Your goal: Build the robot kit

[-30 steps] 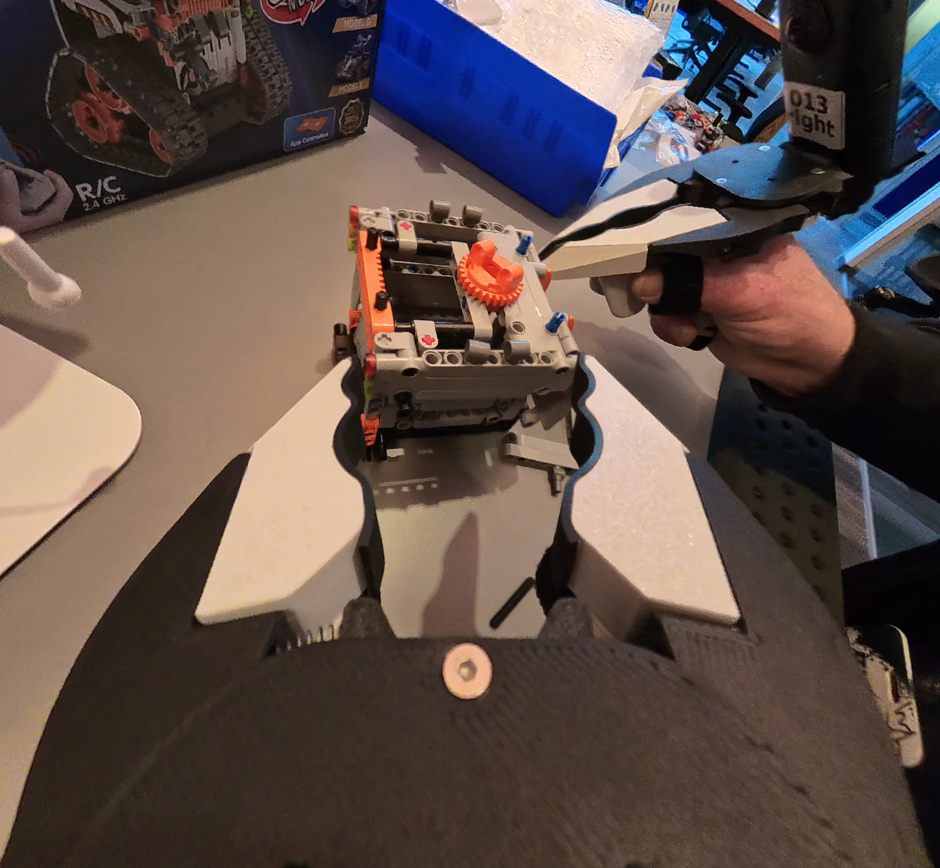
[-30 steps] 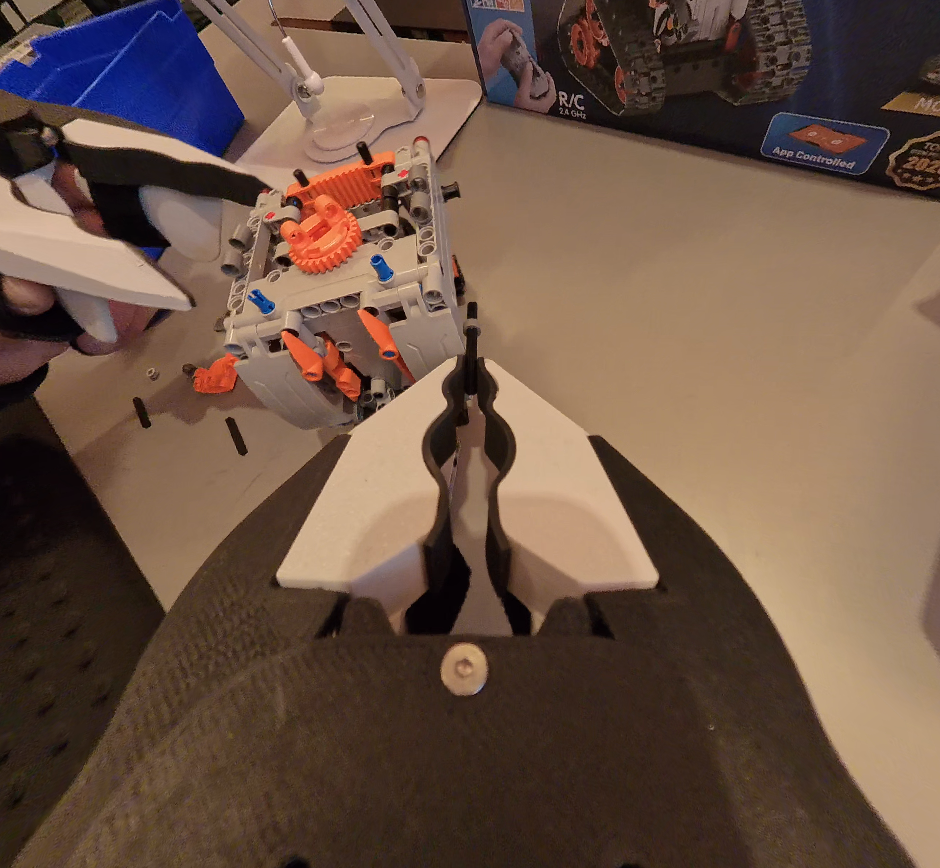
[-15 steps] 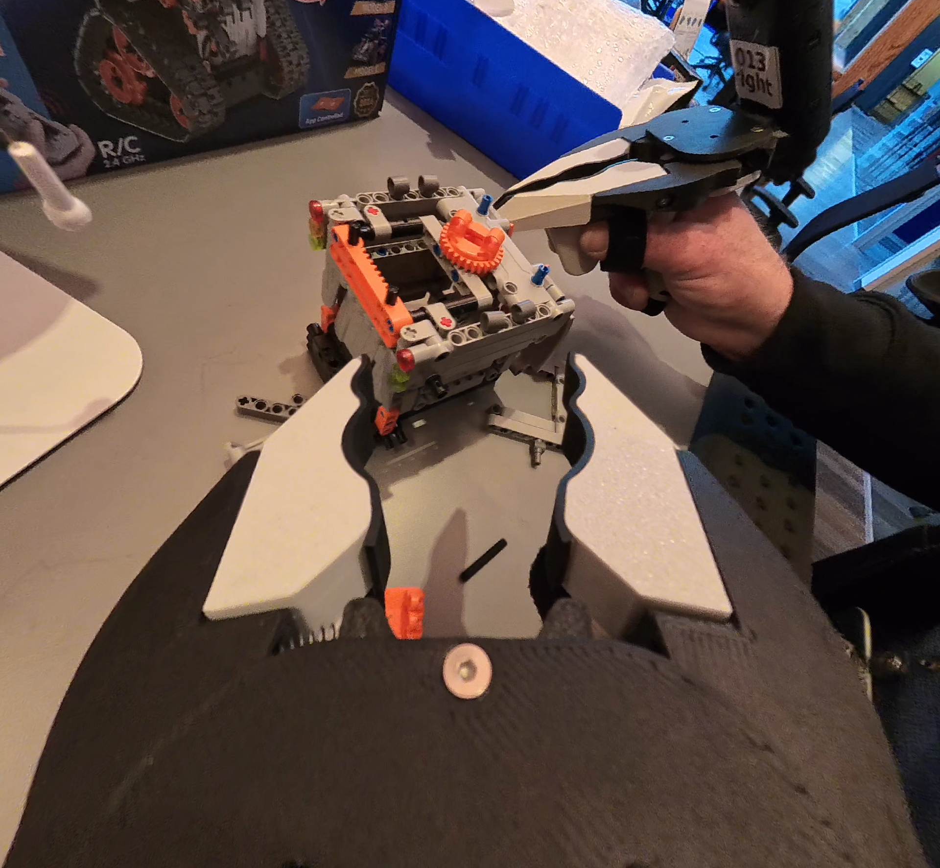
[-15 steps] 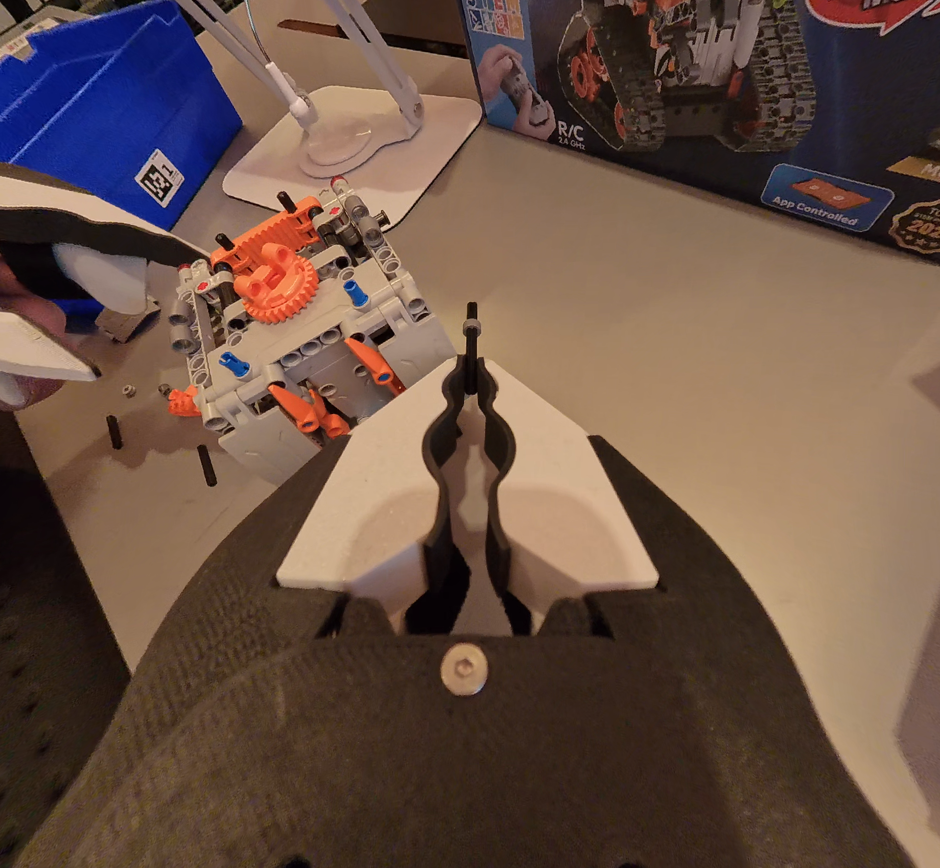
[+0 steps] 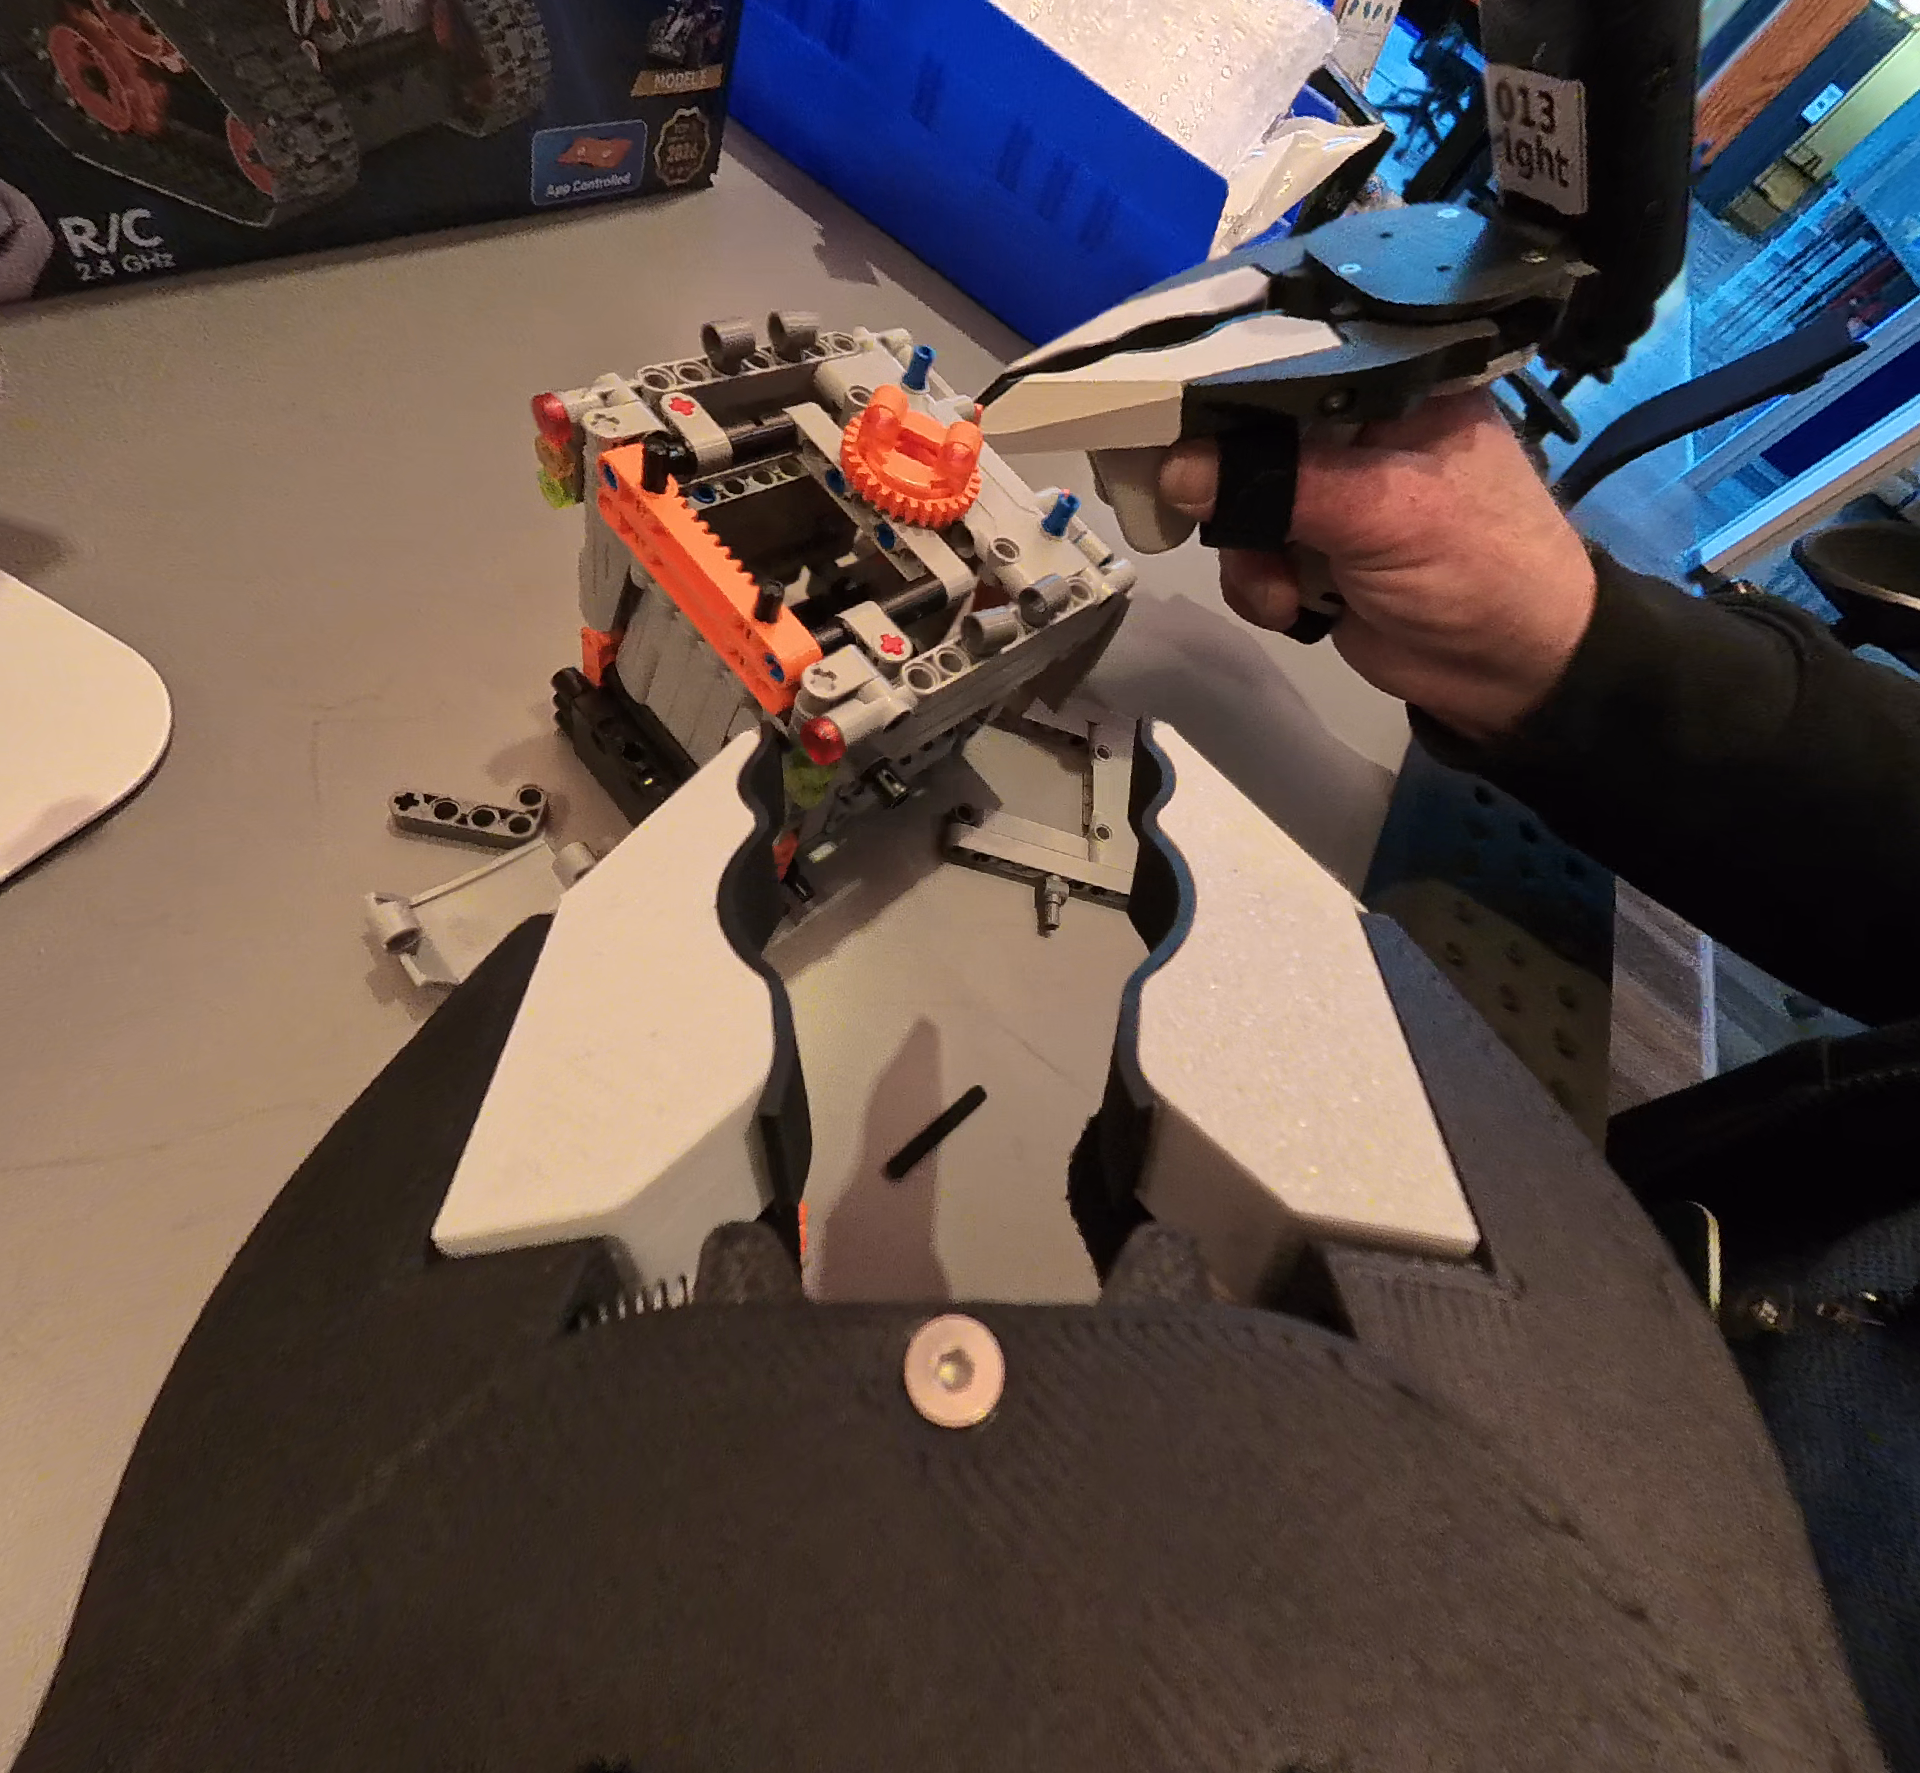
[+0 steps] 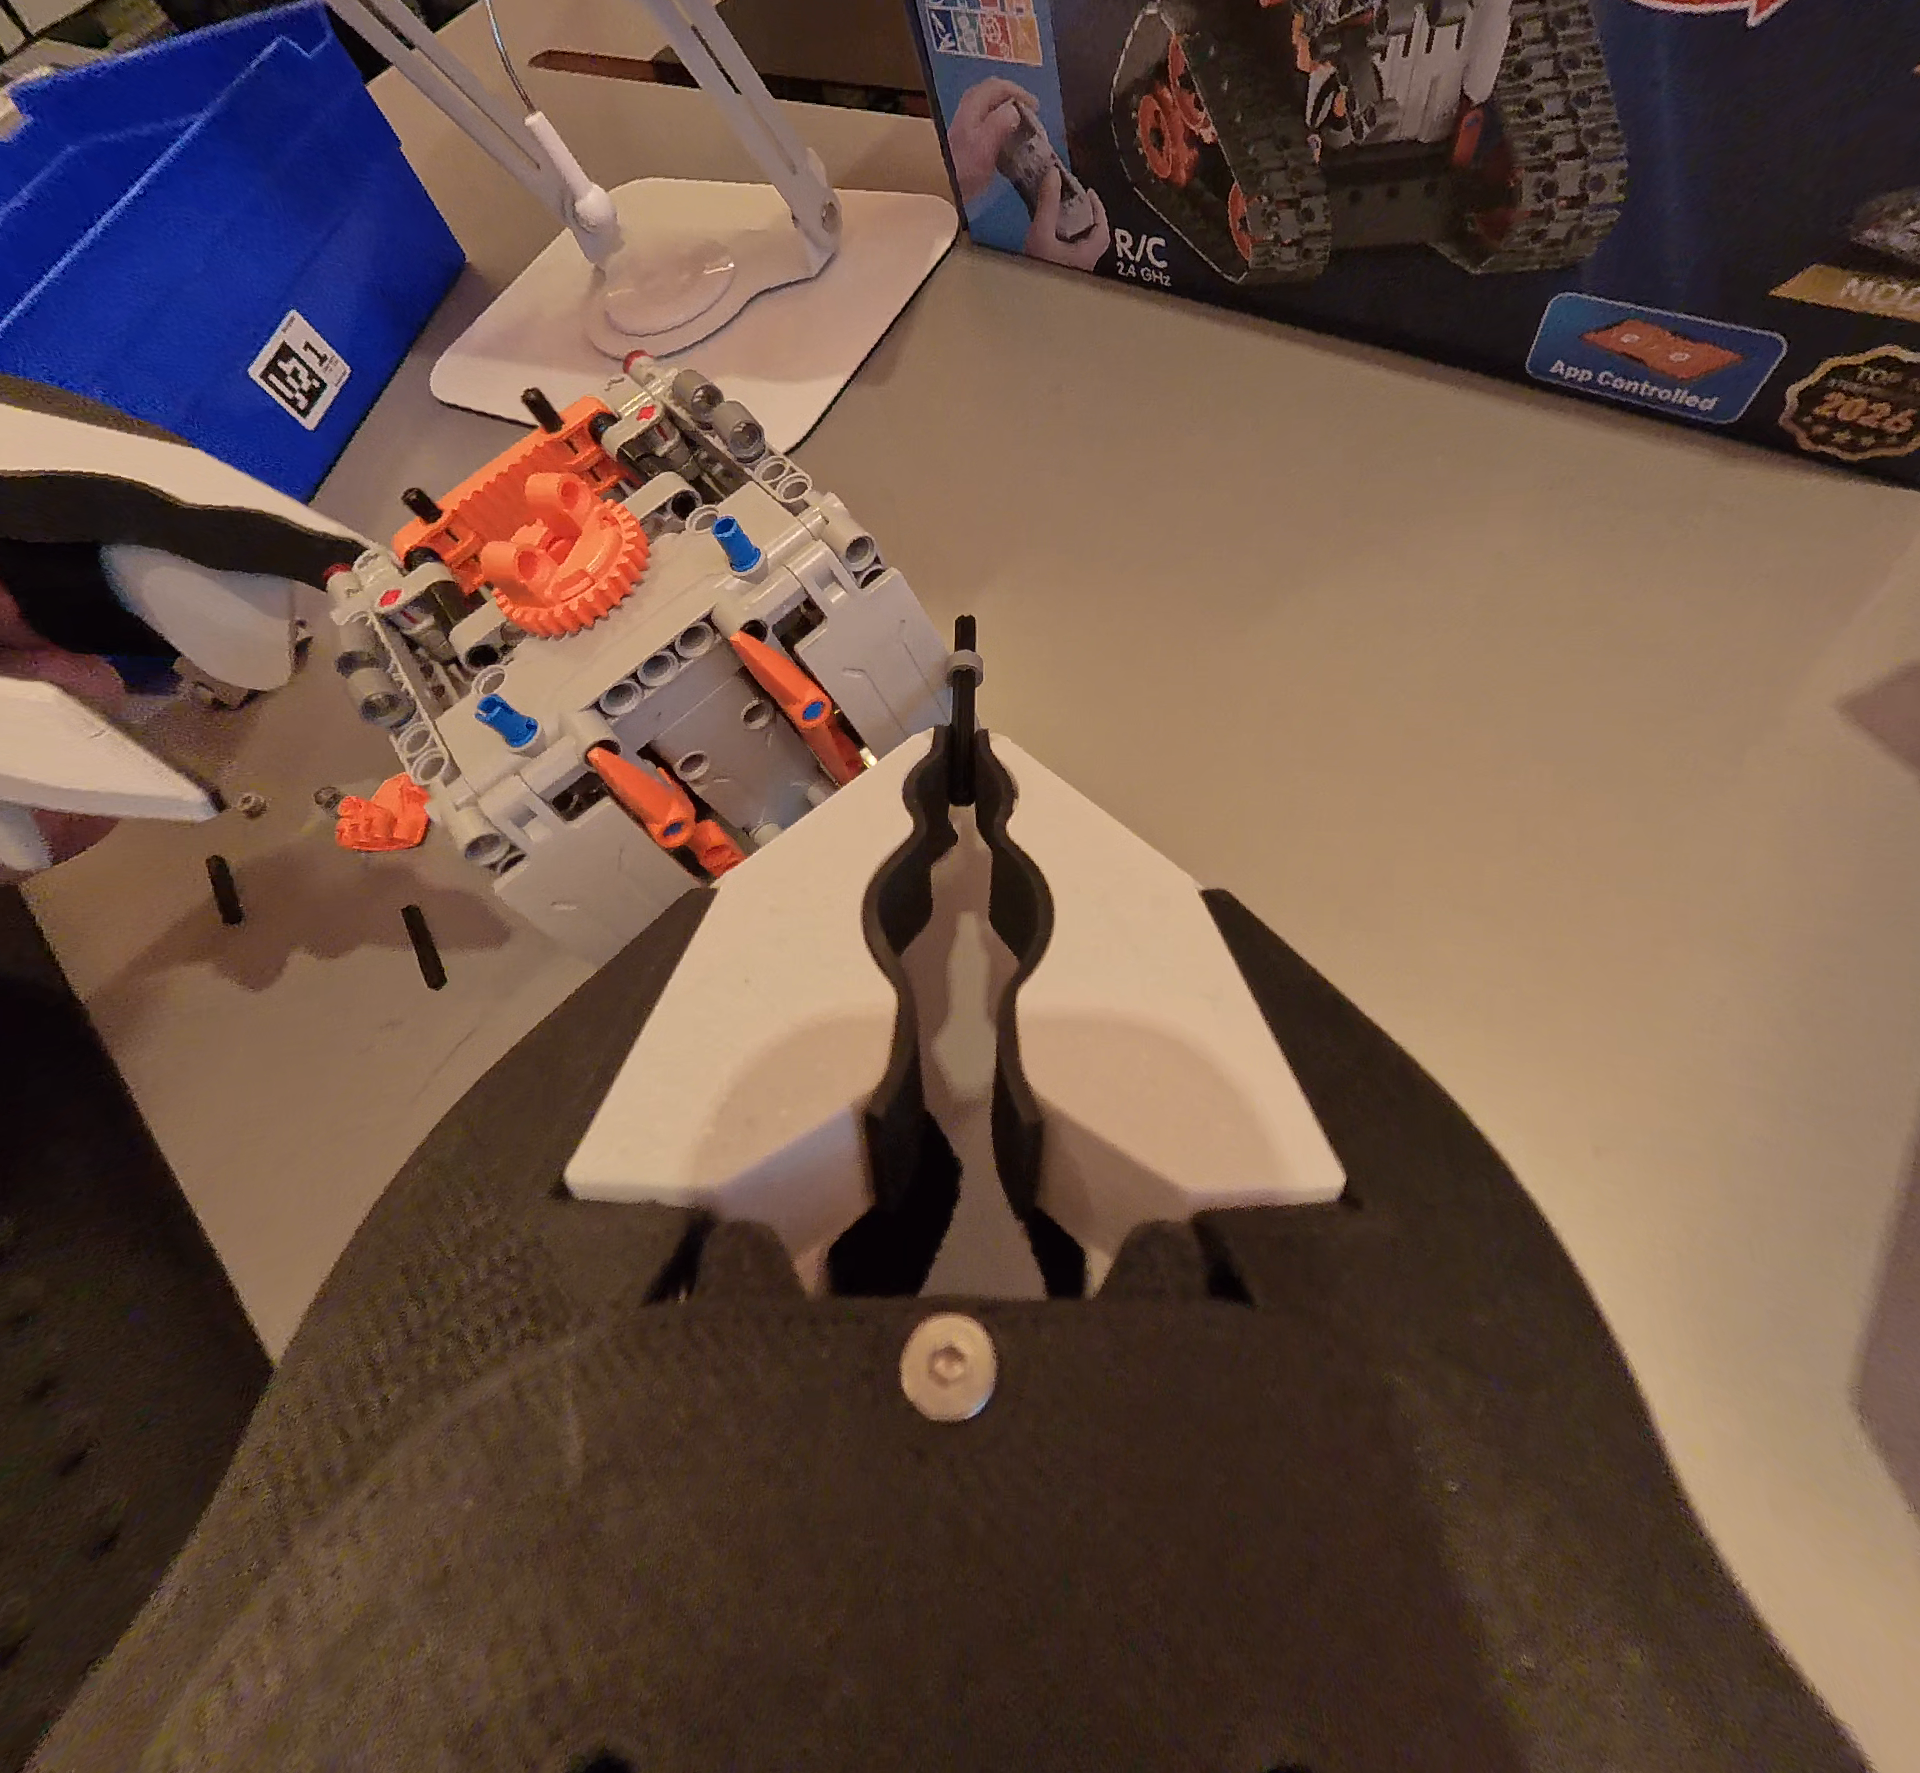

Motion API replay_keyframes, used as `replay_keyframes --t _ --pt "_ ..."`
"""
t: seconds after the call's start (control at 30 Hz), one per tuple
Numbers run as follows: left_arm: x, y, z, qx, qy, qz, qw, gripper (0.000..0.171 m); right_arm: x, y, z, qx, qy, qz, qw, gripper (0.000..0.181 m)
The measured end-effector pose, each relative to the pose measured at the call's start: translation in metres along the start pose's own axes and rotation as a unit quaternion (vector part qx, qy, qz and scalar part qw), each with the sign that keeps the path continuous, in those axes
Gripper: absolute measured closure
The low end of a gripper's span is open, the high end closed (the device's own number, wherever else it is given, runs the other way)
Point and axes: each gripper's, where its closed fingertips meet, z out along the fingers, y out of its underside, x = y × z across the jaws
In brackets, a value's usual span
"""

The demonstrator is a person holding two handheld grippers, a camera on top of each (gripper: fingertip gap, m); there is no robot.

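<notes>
A grey and orange brick assembly (image 5: 831, 570) with an orange gear (image 5: 912, 466) on top stands tilted on the grey table (image 5: 260, 497). My left gripper (image 5: 951, 767) is open, with its left fingertip (image 5: 743, 767) at the assembly's near corner and its right finger clear of it. My right gripper (image 6: 961, 788) is shut on a thin black axle (image 6: 964, 715) with a grey bush, which sticks up from the tips beside the assembly (image 6: 644, 674). In the left wrist view, the right gripper's tips (image 5: 997, 404) are right beside the gear.
A toy kit box (image 5: 343, 40) and a blue bin (image 5: 966, 123) of bubble wrap stand at the back, with a white lamp base (image 6: 707, 310) to the left. A grey beam (image 5: 468, 814), grey frame (image 5: 1049, 819), black pins (image 5: 935, 1131) (image 6: 421, 944) and an orange piece (image 6: 384, 814) lie loose. Some 12 cm of space lies between my two pairs of fingers. It is some 11 cm from my left tips to the orange piece (image 6: 384, 814).
My left gripper has let go of the assembly and drawn back open. The assembly has turned and now tilts. My right gripper has moved, still holding the axle, and its tips stay by the gear.
</notes>
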Motion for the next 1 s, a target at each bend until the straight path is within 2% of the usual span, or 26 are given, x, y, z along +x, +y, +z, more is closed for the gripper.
replay_keyframes --t 0.33,0.77,1.0 --pt "0.003 0.004 -0.005 0.006 0.002 -0.009 1.000 0.107 0.000 -0.008 0.011 -0.004 -0.006 -0.013 1.000 0.181" --pt "-0.002 0.006 -0.010 -0.002 -0.008 0.005 1.000 0.108 -0.005 0.001 -0.021 0.007 -0.008 -0.008 1.000 0.181" --pt "-0.008 0.019 -0.025 -0.015 -0.025 0.003 1.000 0.111 -0.008 0.021 -0.037 -0.013 -0.015 -0.017 1.000 0.181"
